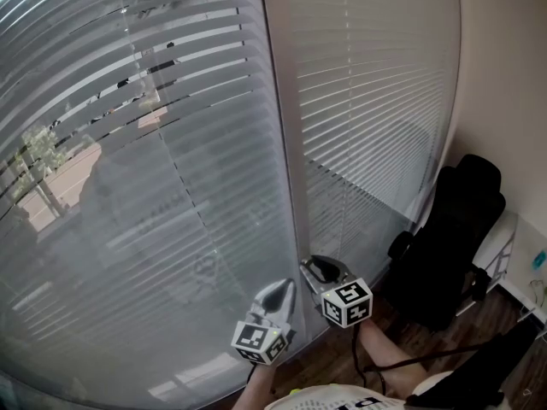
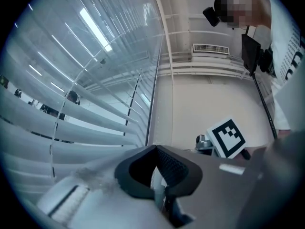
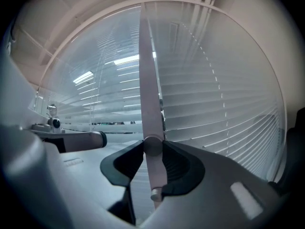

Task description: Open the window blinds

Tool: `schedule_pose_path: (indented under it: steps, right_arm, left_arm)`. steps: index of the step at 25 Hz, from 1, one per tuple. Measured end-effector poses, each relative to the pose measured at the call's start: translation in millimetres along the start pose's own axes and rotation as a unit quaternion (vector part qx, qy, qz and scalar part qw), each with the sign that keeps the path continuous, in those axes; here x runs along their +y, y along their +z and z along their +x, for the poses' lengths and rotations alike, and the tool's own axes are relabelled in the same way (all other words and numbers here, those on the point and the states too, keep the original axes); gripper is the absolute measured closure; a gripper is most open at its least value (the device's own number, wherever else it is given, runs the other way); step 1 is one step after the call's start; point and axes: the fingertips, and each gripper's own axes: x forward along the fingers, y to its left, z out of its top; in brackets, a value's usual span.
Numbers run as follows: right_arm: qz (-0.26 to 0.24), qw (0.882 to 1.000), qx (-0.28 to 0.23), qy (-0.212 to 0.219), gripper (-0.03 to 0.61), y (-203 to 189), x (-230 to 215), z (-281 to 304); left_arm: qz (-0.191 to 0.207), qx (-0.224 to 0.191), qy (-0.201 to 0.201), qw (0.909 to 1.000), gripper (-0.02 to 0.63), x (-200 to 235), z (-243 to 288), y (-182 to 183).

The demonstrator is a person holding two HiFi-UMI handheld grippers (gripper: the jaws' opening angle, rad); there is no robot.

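Two white slatted blinds cover the window, a wide one on the left (image 1: 145,169) and a narrower one on the right (image 1: 376,118), with a pale upright frame (image 1: 286,143) between them. Outdoor colours show through gaps in the left blind's upper slats. The right blind's slats lie nearly flat. My right gripper (image 3: 153,146) is shut on the blind's pale tilt wand (image 3: 147,94), which hangs down between the pads. The wand's lower end shows just behind them. In the head view the right gripper (image 1: 314,268) sits at the foot of the frame. Beside it, my left gripper (image 1: 279,290) points at the left blind with its pad tips together (image 2: 156,149) and nothing held.
A black office chair (image 1: 449,246) stands in the corner to the right, against a beige wall (image 1: 504,75). Dark wood floor (image 1: 342,361) shows below the window. A white desk edge (image 1: 526,289) lies at far right. My forearms reach in from the bottom.
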Motion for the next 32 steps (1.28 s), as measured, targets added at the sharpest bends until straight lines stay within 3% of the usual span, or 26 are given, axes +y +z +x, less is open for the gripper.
schedule_pose_path:
  steps: [5,8,13,17,19,24,28,32]
  right_arm:
    - [0.000,1.000,0.000,-0.003,0.445,0,0,0]
    - [-0.097,0.995,0.018,-0.022,0.443,1,2,-1]
    - [-0.232,0.971,0.043,-0.032,0.443,3,8,-2]
    - [-0.347,0.935,0.052,-0.046,0.443,5,13,0]
    - [-0.371,0.926,0.051,-0.048,0.443,4,14,1]
    - [-0.344,0.937,0.044,-0.039,0.443,4,13,1]
    - [-0.286,0.957,0.035,-0.035,0.445,5,11,1]
    - [-0.245,0.969,0.026,-0.034,0.445,4,9,1]
  left_arm:
    - [-0.002,0.000,0.001,1.0000,0.621,1,0,-1]
    - [-0.003,0.001,0.004,1.0000,0.620,1,-1,-1]
    - [-0.002,-0.001,0.011,0.9999,0.621,7,-4,1]
    - [-0.001,-0.002,0.012,0.9999,0.621,8,-5,1]
    - [0.000,-0.002,0.013,0.9999,0.621,9,-4,1]
    - [-0.001,-0.003,0.010,0.9999,0.621,10,-2,2]
    - [-0.003,-0.003,0.009,0.9999,0.621,11,0,1]
    - [-0.003,-0.002,0.008,1.0000,0.621,11,1,1]
